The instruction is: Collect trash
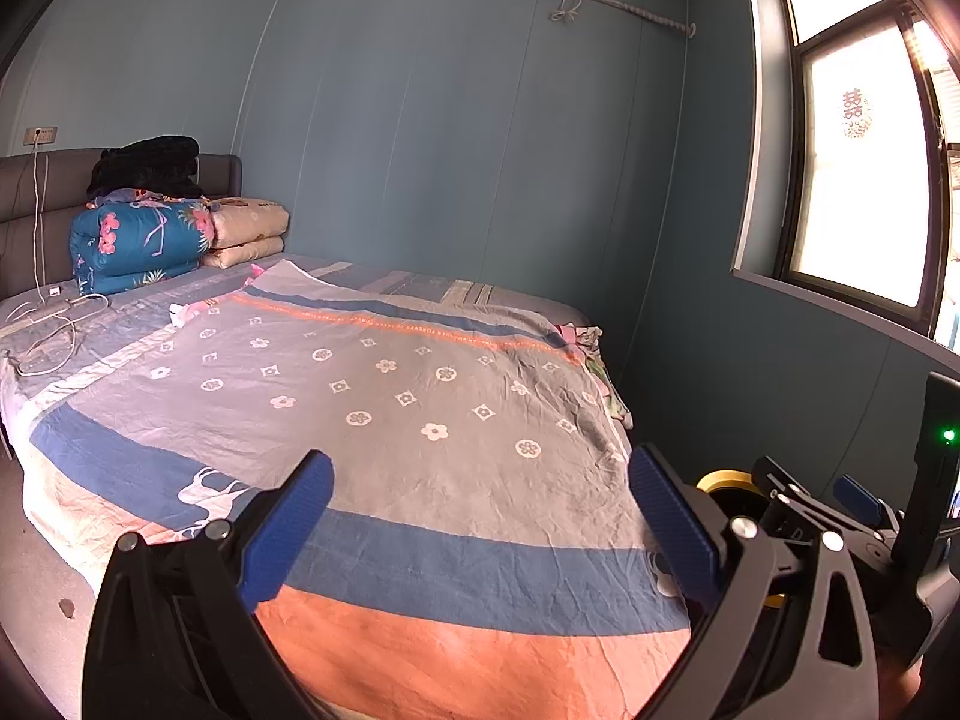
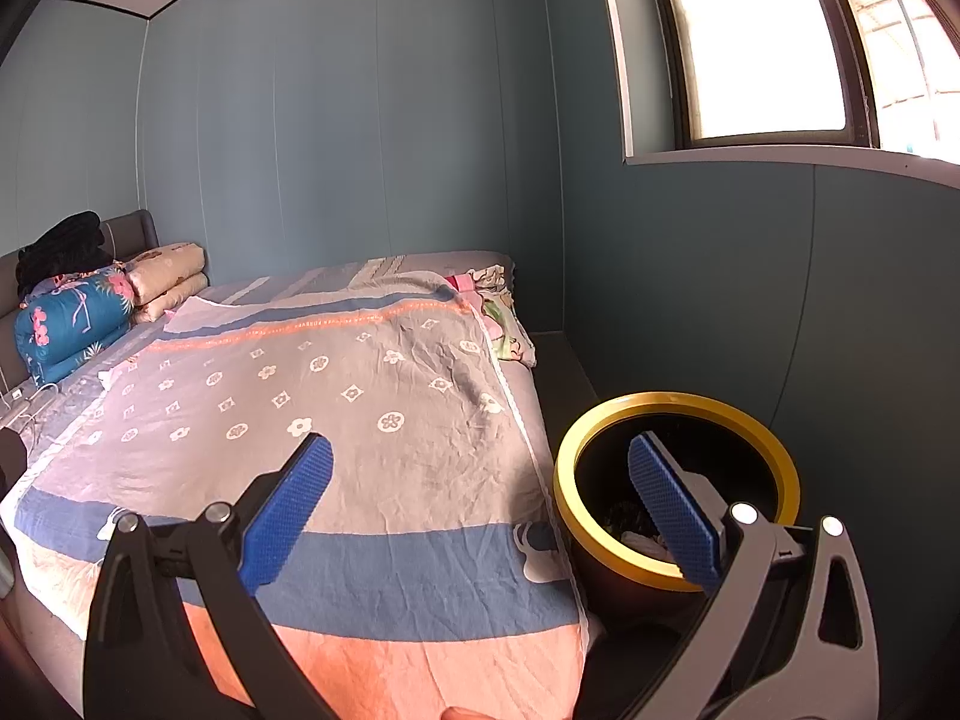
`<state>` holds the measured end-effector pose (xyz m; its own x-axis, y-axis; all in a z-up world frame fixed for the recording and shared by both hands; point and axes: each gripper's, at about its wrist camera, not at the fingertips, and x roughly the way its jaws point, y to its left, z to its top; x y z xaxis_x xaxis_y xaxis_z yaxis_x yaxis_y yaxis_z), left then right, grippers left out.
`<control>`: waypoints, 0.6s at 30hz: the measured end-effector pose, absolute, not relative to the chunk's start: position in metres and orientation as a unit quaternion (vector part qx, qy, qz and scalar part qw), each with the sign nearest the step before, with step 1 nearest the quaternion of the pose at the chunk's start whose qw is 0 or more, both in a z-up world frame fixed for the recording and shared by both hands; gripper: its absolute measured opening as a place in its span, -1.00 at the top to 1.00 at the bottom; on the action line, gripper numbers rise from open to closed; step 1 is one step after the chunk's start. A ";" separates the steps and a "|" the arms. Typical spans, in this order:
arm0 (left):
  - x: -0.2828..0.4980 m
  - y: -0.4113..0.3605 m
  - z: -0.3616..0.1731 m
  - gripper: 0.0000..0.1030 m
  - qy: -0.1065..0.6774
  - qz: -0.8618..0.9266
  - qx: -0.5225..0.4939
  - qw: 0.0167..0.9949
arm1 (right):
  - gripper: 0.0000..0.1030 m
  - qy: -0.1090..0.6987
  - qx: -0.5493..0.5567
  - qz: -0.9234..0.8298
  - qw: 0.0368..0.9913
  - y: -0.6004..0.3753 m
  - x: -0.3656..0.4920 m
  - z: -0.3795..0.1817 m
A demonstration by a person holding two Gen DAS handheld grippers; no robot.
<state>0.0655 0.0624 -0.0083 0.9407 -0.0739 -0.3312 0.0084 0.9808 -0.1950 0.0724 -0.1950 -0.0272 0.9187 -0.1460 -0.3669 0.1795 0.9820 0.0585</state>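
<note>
Both tools hover over the bed: left gripper and right gripper spread wide, holding nothing. Yellow-rimmed trash bin stands on the floor beside the bed, scraps visible inside.

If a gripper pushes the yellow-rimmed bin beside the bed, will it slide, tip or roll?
The bin would probably slide rather than roll, since it stands upright on the floor. It looks fairly light: only a little trash shows inside. A push high at the rim might tip it, though the bed close beside it could stop that.
</note>
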 end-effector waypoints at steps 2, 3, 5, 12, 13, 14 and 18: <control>0.066 0.062 -0.009 -0.84 0.172 -0.021 -0.096 0.980 | -0.85 0.185 0.046 -0.083 0.978 -0.195 0.073 -0.028; 0.065 0.063 -0.009 -0.84 0.172 -0.021 -0.096 0.980 | -0.85 0.185 0.046 -0.084 0.978 -0.195 0.073 -0.029; 0.065 0.063 -0.009 -0.84 0.172 -0.021 -0.096 0.980 | -0.85 0.185 0.045 -0.083 0.978 -0.195 0.073 -0.029; 0.067 0.062 -0.011 -0.84 0.175 -0.023 -0.097 0.980 | -0.85 0.189 0.048 -0.085 0.977 -0.196 0.075 -0.032; 0.067 0.062 -0.010 -0.84 0.175 -0.023 -0.097 0.980 | -0.85 0.190 0.048 -0.085 0.977 -0.196 0.075 -0.032; 0.067 0.062 -0.011 -0.84 0.176 -0.024 -0.097 0.979 | -0.85 0.190 0.048 -0.085 0.977 -0.196 0.075 -0.032; 0.067 0.061 -0.013 -0.84 0.178 -0.025 -0.097 0.979 | -0.85 0.191 0.048 -0.086 0.977 -0.196 0.076 -0.033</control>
<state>0.0671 0.0615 -0.0125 0.9351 -0.0837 -0.3443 0.0145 0.9799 -0.1988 0.0757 -0.1962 -0.0326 0.9122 -0.1488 -0.3817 0.1856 0.9807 0.0613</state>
